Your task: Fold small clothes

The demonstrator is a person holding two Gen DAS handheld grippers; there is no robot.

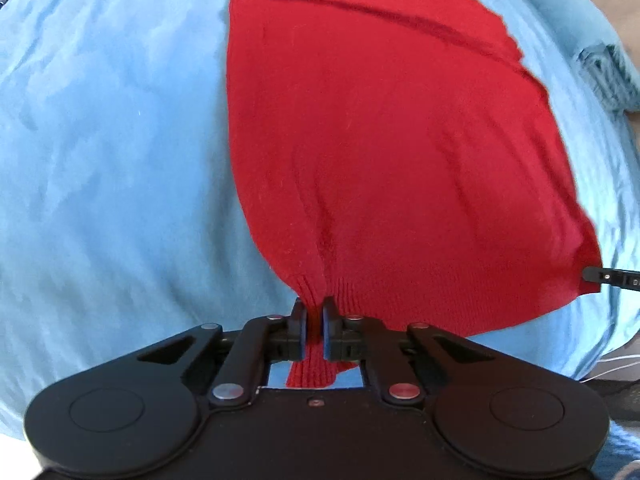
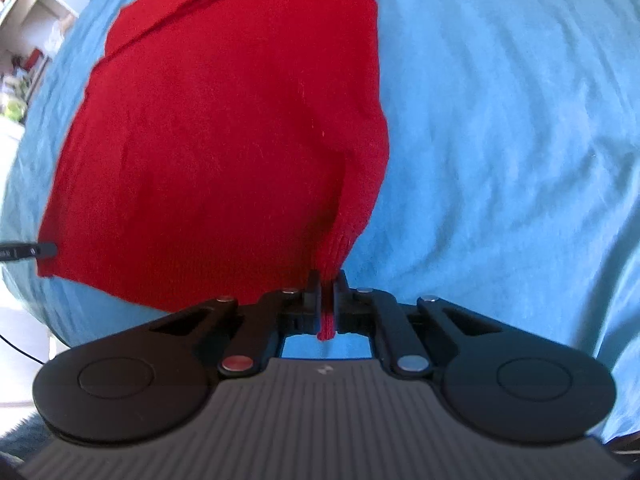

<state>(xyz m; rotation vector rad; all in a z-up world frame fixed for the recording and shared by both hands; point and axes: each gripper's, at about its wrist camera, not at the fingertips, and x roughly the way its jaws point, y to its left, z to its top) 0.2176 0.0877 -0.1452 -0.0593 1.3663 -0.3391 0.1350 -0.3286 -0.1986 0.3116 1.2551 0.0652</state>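
Now | left claw [image 1: 315,312]; right claw [image 2: 327,286] | each pinching red sweater [image 1: 392,152] hem

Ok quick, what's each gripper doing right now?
Left gripper: closed on the red sweater, at its ribbed hem.
Right gripper: closed on the hem's other corner.

Left gripper [image 1: 315,312]: black linkage arms, two round housings, silver pivot screws, one red. Right gripper [image 2: 324,284]: same black build, ribbed grey body with small logo.
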